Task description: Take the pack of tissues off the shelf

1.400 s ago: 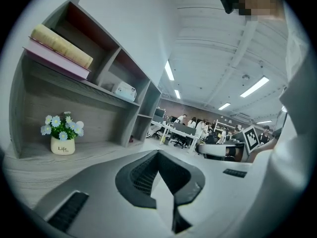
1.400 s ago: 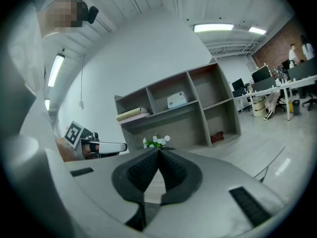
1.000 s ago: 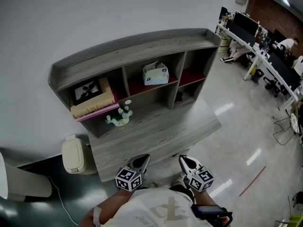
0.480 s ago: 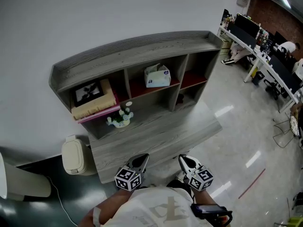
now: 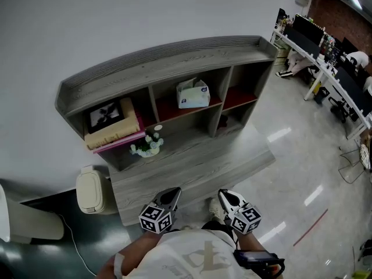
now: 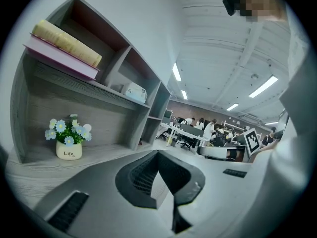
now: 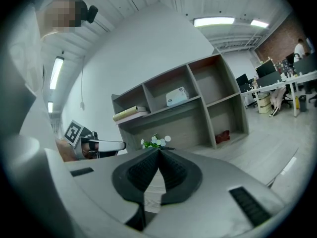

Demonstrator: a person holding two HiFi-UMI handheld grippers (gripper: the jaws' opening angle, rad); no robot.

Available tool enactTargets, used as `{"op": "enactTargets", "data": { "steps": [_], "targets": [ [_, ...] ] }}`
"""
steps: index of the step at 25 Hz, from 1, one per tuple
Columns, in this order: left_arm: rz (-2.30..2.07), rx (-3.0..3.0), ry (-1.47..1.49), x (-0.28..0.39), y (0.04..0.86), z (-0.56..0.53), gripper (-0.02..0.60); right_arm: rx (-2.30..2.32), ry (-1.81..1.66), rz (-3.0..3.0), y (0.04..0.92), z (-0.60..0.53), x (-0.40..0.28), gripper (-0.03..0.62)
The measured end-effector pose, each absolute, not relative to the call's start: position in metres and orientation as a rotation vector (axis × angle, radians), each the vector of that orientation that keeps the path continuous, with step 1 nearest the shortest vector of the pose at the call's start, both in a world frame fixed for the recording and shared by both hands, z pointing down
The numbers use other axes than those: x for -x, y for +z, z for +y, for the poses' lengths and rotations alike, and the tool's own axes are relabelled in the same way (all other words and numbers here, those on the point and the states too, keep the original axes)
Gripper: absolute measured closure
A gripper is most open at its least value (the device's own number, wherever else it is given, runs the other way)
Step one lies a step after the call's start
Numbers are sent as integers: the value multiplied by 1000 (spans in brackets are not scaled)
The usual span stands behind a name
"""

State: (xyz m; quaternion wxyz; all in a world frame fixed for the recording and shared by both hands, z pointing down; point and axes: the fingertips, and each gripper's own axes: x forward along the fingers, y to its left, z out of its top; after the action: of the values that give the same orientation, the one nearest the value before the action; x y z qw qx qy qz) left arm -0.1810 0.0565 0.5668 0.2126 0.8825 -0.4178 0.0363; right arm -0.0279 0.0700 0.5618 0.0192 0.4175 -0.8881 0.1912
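Tissue pack: the pack of tissues sits in the middle of the 3 upper compartments of the shelf, on a red-lined board, alone there, with its long face toward the room.
Neighbours: stacked books and a picture frame fill the compartment to its left; a small flower pot stands on the wide lower board below them.
Left gripper: the left gripper has its jaws pressed together with nothing between them; it is held low by the person's body, well apart from the shelf.
Right gripper: the right gripper is likewise closed and empty, just as low, and faces the shelf front.
Stage: the reach has not begun; 1 gripper must open before it enters the compartment.
Handling: probably light and soft, so it should squash under a hard squeeze; its wrap looks smooth and may slip.
Where to hold: across the 2 short sides at mid-height, with a moderate squeeze; the white tuft on top looks like loose tissue and would likely tear or pull out.
Risk: the compartment walls stand close on both sides, so open jaws could catch them.
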Motion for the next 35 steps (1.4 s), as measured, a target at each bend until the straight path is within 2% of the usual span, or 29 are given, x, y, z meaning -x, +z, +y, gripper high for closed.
{"op": "enactTargets", "data": {
  "steps": [21,35],
  "targets": [
    [-1218,-2419,133,122,557,-26,569,-1148,602,-2798,560,-28,-16,589],
    [-1350,-2359,134,115,557,-72,569,-985,613,-2836,565,-96,-17,589]
  ]
}}
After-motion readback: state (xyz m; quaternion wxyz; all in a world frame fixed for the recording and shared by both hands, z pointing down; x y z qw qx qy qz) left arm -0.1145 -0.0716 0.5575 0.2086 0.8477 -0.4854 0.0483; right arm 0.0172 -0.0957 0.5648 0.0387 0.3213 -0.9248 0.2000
